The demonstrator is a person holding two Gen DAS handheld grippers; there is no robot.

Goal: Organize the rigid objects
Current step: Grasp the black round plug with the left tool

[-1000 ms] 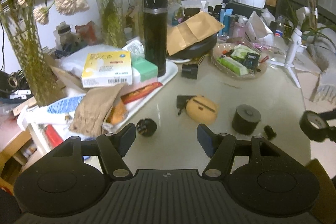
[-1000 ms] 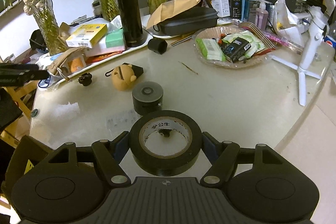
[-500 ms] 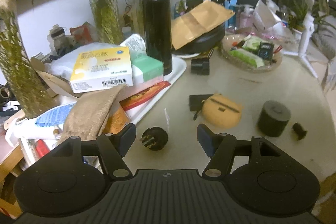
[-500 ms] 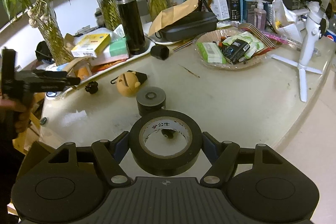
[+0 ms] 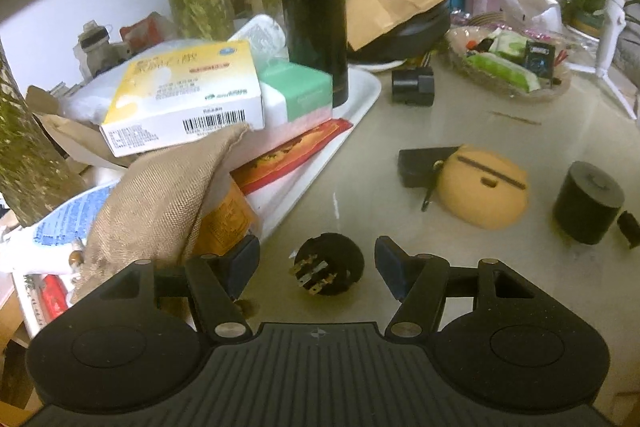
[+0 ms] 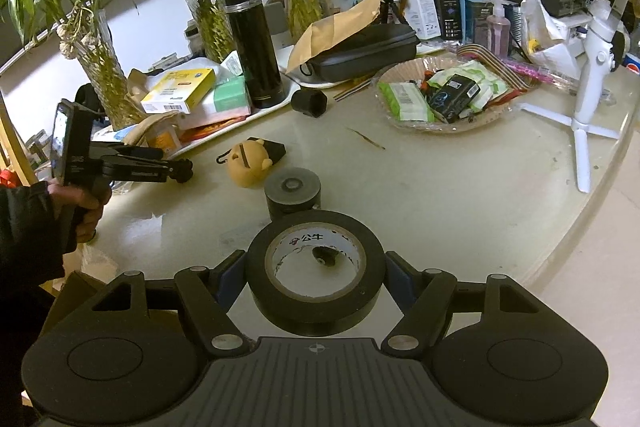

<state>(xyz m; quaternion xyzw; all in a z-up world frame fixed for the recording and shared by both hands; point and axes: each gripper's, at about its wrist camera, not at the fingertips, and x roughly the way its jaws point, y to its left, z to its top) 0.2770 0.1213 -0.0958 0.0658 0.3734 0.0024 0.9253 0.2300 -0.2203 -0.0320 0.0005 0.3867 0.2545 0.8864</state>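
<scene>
My left gripper (image 5: 316,263) is open, its fingers on either side of a small black round plug with metal prongs (image 5: 329,269) that lies on the table. My right gripper (image 6: 316,273) is shut on a roll of black tape (image 6: 316,301) and holds it above the table. A yellow bear-shaped case (image 5: 482,187) and a black cylinder (image 5: 587,202) lie to the right of the plug; both show in the right wrist view, case (image 6: 249,163) and cylinder (image 6: 293,191). The left gripper also shows at the left of the right wrist view (image 6: 176,171).
A white tray (image 5: 360,95) holds a black flask (image 5: 314,3), boxes (image 5: 188,95) and a burlap pouch (image 5: 160,195) close to my left finger. A basket of packets (image 6: 444,95), a white tripod (image 6: 592,75), glass vases (image 6: 100,71) and a small black cup (image 6: 309,103) stand further back.
My left gripper has moved forward and down until the black plug lies between its open fingers. The right gripper has kept hold of the tape and shifted slightly.
</scene>
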